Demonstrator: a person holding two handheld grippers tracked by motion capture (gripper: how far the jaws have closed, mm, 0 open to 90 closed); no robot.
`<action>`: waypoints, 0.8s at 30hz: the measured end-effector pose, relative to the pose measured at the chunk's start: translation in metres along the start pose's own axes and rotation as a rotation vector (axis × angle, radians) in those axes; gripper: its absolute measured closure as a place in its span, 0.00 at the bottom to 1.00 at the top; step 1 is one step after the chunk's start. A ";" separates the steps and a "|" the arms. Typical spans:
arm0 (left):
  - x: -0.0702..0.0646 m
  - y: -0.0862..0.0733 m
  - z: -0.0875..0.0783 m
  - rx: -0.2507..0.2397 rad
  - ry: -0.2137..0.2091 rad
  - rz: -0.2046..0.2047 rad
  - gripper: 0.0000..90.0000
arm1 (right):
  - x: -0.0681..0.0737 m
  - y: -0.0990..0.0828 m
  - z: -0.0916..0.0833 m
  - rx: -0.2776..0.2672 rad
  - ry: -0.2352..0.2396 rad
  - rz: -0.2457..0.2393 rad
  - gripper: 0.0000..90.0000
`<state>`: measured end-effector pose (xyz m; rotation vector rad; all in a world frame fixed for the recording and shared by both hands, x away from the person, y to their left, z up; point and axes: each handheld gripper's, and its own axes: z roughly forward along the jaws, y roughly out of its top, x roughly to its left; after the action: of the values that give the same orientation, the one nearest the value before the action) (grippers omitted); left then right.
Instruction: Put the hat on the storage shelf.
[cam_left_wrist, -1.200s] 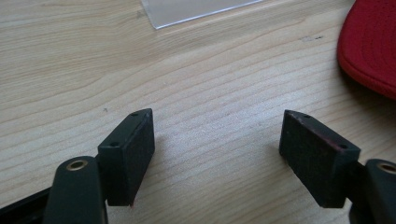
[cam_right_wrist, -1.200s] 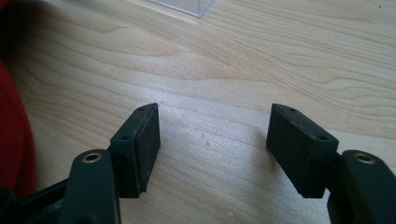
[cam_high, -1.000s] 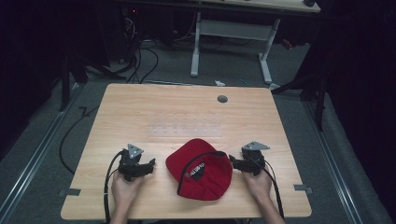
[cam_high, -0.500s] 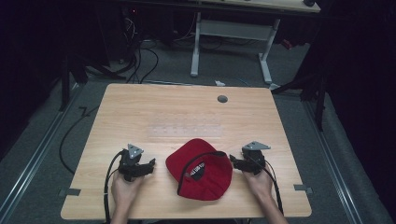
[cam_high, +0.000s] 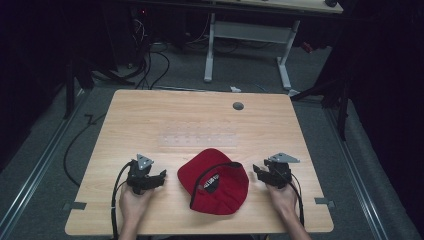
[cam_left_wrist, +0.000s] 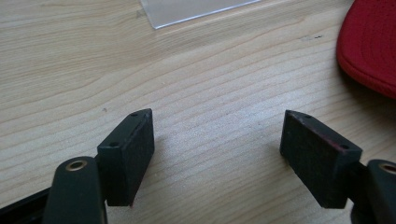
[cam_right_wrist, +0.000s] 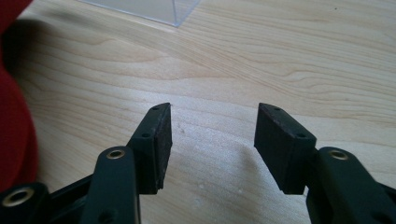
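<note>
From the high view, a red cap (cam_high: 215, 181) lies on the near half of a light wooden table (cam_high: 200, 120), crown up, soft fabric with a dark band and a small label across its back. The left gripper (cam_high: 159, 176) rests to its left and the right gripper (cam_high: 256, 170) to its right, each held in a hand at the table's near edge, each just beside the cap but not touching it. A clear flat sheet (cam_high: 199, 139) lies beyond the cap, and a round grey grommet (cam_high: 238, 106) sits near the far edge.

The left gripper view adds the wood grain up close: two blunt black rubbery pads stand wide apart over bare table, with the cap's rounded red edge (cam_left_wrist: 371, 46) at the upper right and the sheet's corner (cam_left_wrist: 196, 9) above.

In the right gripper view the jaws have just been closing and stand moderately apart with nothing between them; red fabric (cam_right_wrist: 14, 130) fills the left margin, the sheet's corner (cam_right_wrist: 159, 9) ahead.
</note>
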<state>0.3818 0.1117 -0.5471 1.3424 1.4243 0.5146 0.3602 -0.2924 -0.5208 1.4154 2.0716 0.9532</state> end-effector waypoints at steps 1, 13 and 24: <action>0.000 0.000 0.000 0.000 0.000 0.000 0.29 | 0.000 0.000 -0.002 -0.005 0.001 0.001 0.53; 0.000 0.000 0.000 0.000 0.000 0.000 0.29 | 0.001 0.003 -0.035 -0.090 0.094 0.040 0.54; 0.000 0.000 0.000 0.000 0.000 0.000 0.29 | 0.022 0.013 -0.054 -0.124 0.198 -0.023 0.51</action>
<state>0.3818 0.1117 -0.5472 1.3425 1.4241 0.5153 0.3228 -0.2846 -0.4757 1.2765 2.1210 1.2338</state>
